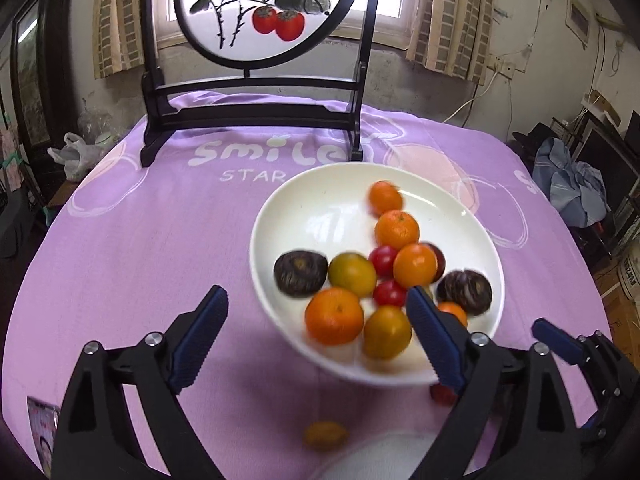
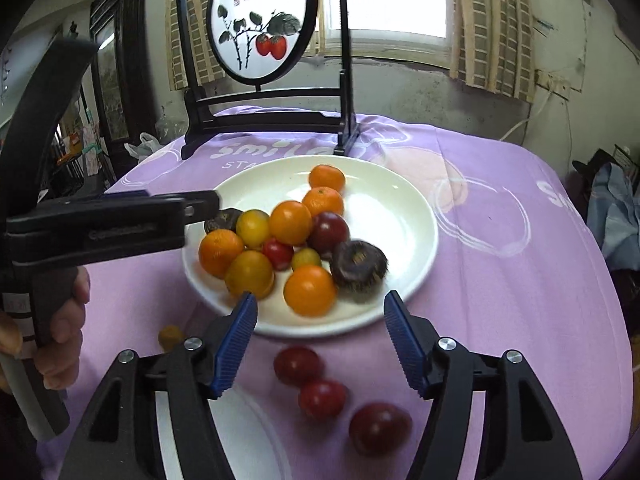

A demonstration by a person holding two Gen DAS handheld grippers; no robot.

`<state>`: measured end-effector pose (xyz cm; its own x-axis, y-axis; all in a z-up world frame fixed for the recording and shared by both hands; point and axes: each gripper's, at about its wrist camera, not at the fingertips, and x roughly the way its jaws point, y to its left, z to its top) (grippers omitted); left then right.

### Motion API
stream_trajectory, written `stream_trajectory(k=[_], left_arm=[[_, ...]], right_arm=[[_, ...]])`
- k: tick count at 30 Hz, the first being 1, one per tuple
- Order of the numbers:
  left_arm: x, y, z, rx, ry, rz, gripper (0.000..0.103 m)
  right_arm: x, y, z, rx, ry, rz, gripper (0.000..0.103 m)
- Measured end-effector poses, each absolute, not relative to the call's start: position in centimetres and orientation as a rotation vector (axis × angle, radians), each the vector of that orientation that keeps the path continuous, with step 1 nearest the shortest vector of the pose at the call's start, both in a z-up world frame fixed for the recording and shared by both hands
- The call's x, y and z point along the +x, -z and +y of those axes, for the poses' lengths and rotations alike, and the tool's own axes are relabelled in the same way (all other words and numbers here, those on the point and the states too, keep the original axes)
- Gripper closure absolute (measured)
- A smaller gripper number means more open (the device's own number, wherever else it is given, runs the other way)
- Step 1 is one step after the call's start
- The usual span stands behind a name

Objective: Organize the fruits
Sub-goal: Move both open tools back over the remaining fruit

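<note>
A white plate (image 1: 320,208) (image 2: 400,216) on the purple cloth holds several oranges (image 1: 334,316) (image 2: 310,290), yellow and red tomatoes (image 1: 352,274) (image 2: 278,253) and dark brown round fruits (image 1: 300,272) (image 2: 360,266). My left gripper (image 1: 316,320) is open, its fingers either side of the plate's near rim. My right gripper (image 2: 320,320) is open, just short of the plate's near edge. Three red fruits (image 2: 322,398) lie loose on the cloth between the right fingers. A small yellow fruit (image 1: 325,435) (image 2: 170,336) lies loose near a second white dish (image 2: 240,432).
A dark wooden stand with a round persimmon painting (image 1: 256,12) (image 2: 262,28) stands at the table's far edge. The table drops off left and right. Clutter, a blue cloth (image 1: 576,184) and a plastic bag (image 1: 76,156) lie beyond it.
</note>
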<state>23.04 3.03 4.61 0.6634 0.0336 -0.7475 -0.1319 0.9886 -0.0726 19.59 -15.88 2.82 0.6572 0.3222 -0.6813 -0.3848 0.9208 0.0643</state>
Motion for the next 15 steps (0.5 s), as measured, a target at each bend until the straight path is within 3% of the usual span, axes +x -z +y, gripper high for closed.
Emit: stream_trajectory(k=[6, 15], left_arm=[[18.6, -3.6, 3.5, -0.140, -0.096, 0.868, 0.012], [14.1, -2.2, 4.2, -0.151, -0.110, 0.899, 0.011]], right_arm=[[16.3, -2.4, -18.9, -0.050, -0.366, 0.771, 0.031], [12.7, 0.4, -19.6, -0.083, -0.368, 0.842, 0.030]])
